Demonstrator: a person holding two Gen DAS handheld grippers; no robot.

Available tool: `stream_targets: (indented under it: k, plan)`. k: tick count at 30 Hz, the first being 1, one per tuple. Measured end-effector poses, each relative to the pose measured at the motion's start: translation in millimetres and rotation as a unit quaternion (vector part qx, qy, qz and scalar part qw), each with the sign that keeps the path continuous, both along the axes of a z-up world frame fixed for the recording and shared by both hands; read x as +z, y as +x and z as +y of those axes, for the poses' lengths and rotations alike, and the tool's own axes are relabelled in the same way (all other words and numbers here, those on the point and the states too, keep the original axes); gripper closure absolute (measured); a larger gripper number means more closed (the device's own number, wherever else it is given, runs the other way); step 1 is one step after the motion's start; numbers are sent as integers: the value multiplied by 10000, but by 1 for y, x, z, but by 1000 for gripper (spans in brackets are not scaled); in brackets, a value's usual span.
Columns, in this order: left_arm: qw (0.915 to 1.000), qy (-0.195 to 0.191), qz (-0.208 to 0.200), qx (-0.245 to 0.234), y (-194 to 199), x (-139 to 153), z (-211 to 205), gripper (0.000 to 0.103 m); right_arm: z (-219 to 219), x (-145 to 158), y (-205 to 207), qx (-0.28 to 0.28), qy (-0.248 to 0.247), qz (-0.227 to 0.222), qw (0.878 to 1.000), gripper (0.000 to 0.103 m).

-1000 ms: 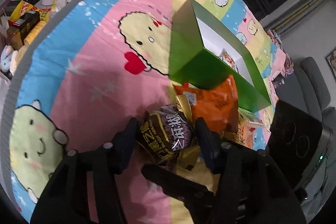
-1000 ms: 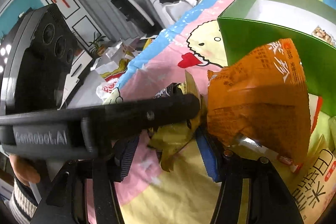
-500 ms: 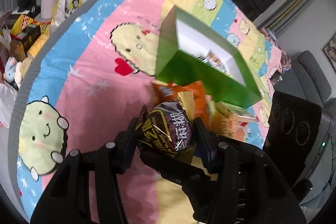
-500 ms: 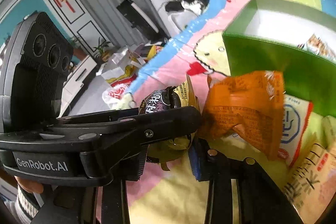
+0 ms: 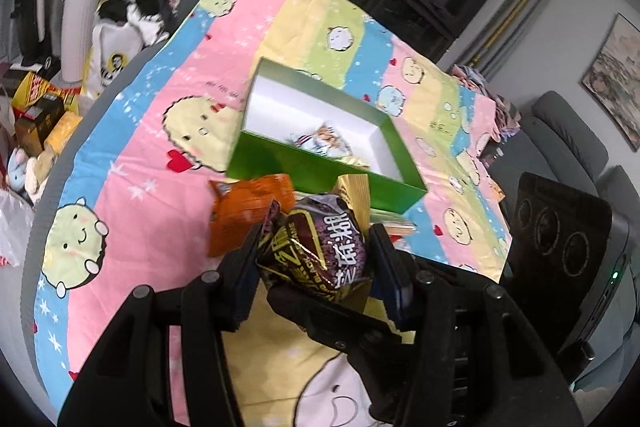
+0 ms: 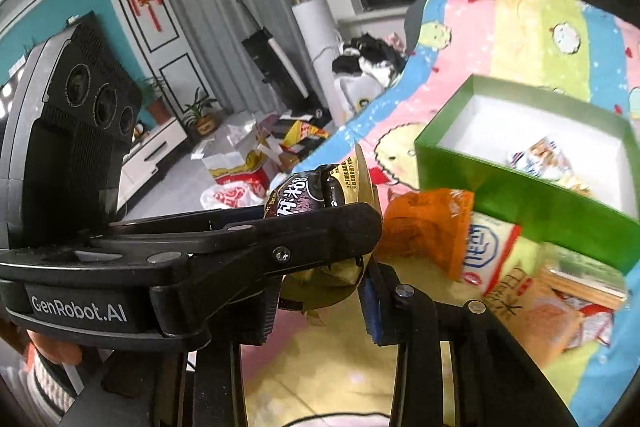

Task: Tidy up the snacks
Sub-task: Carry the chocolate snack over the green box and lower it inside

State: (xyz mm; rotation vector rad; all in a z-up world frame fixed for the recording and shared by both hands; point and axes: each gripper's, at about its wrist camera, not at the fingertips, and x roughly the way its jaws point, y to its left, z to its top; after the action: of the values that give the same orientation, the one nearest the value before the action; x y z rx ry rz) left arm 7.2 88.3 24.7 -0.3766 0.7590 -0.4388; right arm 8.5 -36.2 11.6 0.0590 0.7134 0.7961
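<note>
Snacks are in play: we have the dark purple-and-gold packet (image 5: 320, 247) pinched in our left tool (image 5: 316, 259), both dark pads pressed against its sides and the wrapper bulging up between them, clear of the cartoon sheet (image 5: 132, 163) below. Our right tool (image 6: 320, 287) has just been closing, and from its own camera we see its pads on either side of the gold, crumpled end of a wrapper (image 6: 320, 283), pressing on it; it looks like the same packet's tail, though the left tool's finger crossing in front hides the join.

Just ahead of the left tool lies an orange packet (image 5: 244, 211), flat on the sheet. Beyond that sits the green box (image 5: 320, 167), open at the top, white inside, with a couple of small wrapped snacks (image 5: 324, 143) already lying in it. To the right of our right tool, near the box's front wall, we can see a white-and-blue packet (image 6: 488, 251) tucked against the orange one, and a pale orange packet (image 6: 532, 311) beside it.
</note>
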Motion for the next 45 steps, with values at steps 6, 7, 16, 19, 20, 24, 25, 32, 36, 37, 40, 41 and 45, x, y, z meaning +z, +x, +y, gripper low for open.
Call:
stream_targets:
  k: [6, 7, 16, 19, 20, 24, 25, 32, 36, 37, 40, 41, 45]
  plan:
    - [9997, 142, -124, -173, -6, 13, -21, 52, -20, 11, -10, -147, 113, -125, 9997, 66]
    - [9996, 163, -127, -200, -6, 14, -24, 52, -23, 12, -12, -170, 122, -132, 9997, 66]
    - [9981, 407, -177, -434, -5, 23, -58, 52, -56, 16, -15, -368, 296, -160, 9988, 66]
    - [9975, 470, -178, -490, -3, 24, -68, 51, -66, 16, -15, -417, 365, -157, 9983, 66]
    - [9974, 487, -169, -511, -2, 24, -70, 52, -69, 15, -15, -439, 383, -151, 9982, 66]
    - [9966, 576, -108, -583, 2, 22, -80, 51, -77, 11, -14, -492, 438, -116, 9978, 66]
    - [9963, 606, -94, -597, 3, 21, -82, 51, -79, 10, -12, -500, 459, -99, 9976, 66]
    - [9948, 767, -24, -669, 9, 18, -95, 51, -92, 3, -6, -545, 593, -10, 9967, 66]
    - [9940, 841, -17, -704, 13, 18, -103, 51, -99, 1, -1, -589, 678, 27, 9960, 66]
    - [9938, 855, -17, -713, 14, 18, -105, 51, -101, 0, 0, -598, 690, 27, 9958, 66]
    - [9931, 906, -21, -741, 18, 18, -111, 51, -106, -1, 2, -627, 727, 23, 9954, 66]
    - [9930, 920, -22, -746, 21, 18, -112, 51, -107, -1, 4, -639, 734, 22, 9952, 66]
    - [9921, 973, -63, -784, 28, 19, -118, 51, -113, -1, 10, -702, 758, -25, 9946, 66]
